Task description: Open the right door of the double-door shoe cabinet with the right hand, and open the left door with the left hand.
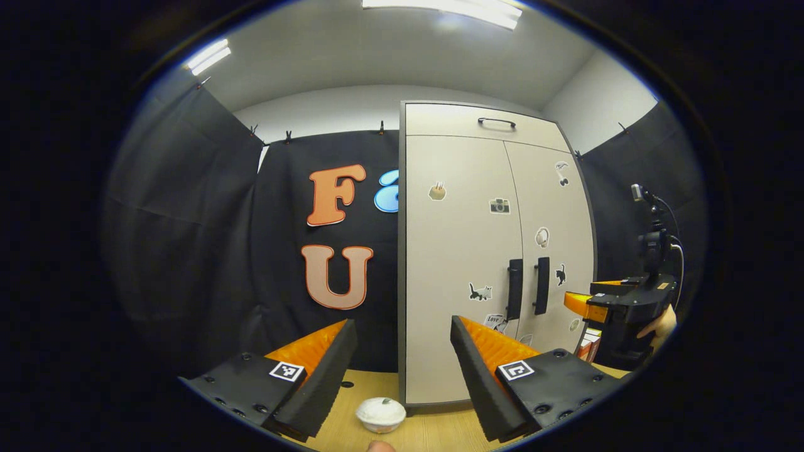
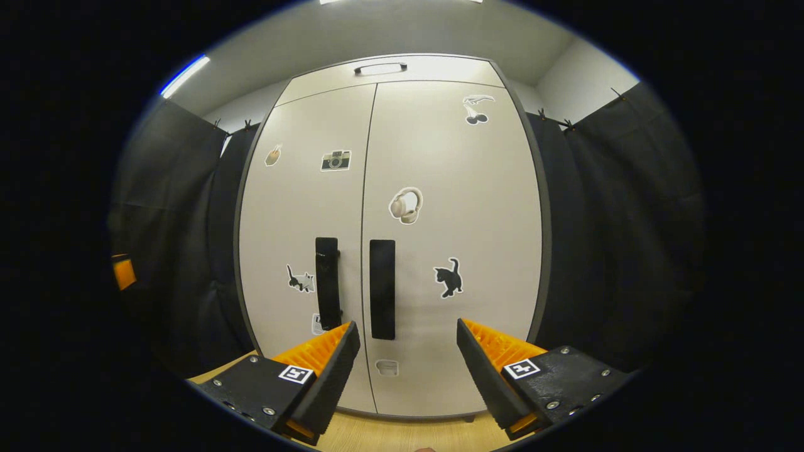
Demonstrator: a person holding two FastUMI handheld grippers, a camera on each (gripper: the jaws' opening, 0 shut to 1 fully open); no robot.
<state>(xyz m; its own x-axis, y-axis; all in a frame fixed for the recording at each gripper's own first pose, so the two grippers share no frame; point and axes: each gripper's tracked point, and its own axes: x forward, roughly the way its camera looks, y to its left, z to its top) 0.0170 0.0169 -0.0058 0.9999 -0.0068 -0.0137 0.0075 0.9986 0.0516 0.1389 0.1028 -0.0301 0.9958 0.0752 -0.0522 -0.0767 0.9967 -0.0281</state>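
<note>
- Left gripper [image 1: 402, 364] held low and level in the left gripper view, pointing at the left edge of the shoe cabinet [image 1: 465, 251], well short of it; jaws spread wide, nothing between the 2 fingers.
- Standing upright on a wooden surface [image 1: 433, 433], against the black cloth wall [image 1: 188, 220], both doors closed flush.
- Left door [image 1: 461, 263] and right door [image 1: 553, 251] meeting at a centre seam, each with 1 vertical dark handle just beside that seam: left handle [image 1: 514, 289], right handle [image 1: 541, 285].
- Small white bowl-like object [image 1: 380, 414] resting on the wooden surface between the left gripper's fingers, in front of the cabinet's lower left corner.
- Right gripper [image 1: 581, 306] seen farther off at the right edge of the left gripper view, raised to about handle height, tip aimed toward the right door, clear of it; a hand [image 1: 658, 326] wrapped round its rear.
- In the right gripper view, right gripper [image 2: 408, 364] squarely facing the cabinet [image 2: 440, 157], close but not touching, held level below the handles.
- Jaws wide apart, gripping nothing; right handle [image 2: 382, 289] above the gap, nearer the left finger.
- Left handle [image 2: 327, 282] just left of the seam, its lower end behind the left finger [image 2: 326, 370].
- Stickers scattered on both doors, among them a cat [image 2: 448, 277] and headphones [image 2: 406, 205].
</note>
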